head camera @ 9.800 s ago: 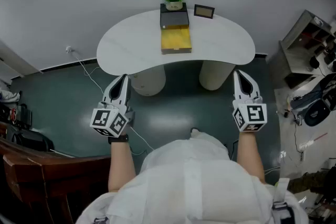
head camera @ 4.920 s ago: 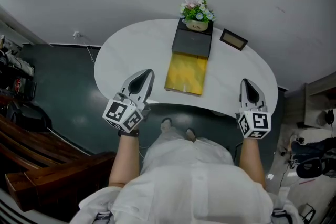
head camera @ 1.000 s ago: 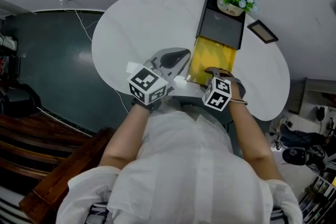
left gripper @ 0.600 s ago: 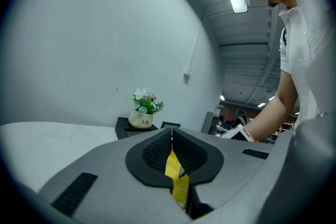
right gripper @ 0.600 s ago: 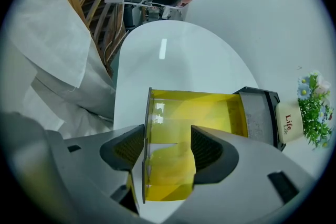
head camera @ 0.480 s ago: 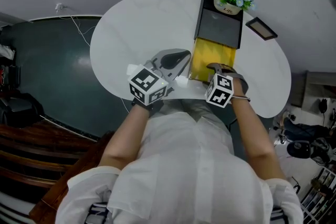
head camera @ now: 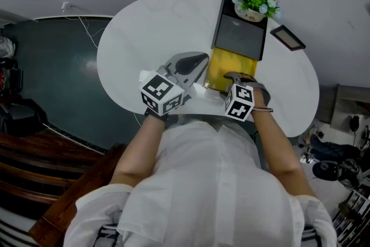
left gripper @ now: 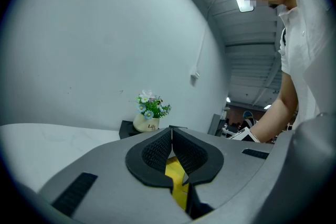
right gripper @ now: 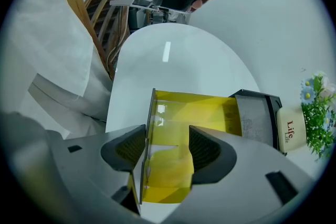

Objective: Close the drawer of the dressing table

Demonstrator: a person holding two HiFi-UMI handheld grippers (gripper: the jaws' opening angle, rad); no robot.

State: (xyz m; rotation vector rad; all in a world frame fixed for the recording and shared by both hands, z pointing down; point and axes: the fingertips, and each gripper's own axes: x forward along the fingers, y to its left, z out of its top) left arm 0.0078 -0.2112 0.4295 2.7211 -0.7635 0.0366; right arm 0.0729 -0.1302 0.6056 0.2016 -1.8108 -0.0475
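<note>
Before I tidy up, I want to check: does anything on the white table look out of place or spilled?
Only one thing: the translucent yellow drawer stands pulled far out of its black box. Nothing looks spilled or damaged; the cream flower pot stands upright on the box.

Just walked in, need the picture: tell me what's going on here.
A person at the white table holds a claw in each hand. The right claw points down at the pulled-out yellow drawer; its jaws have just been opening and straddle the front panel without gripping. The left claw hovers shut and empty beside it. The drawer is not yet closed.
</note>
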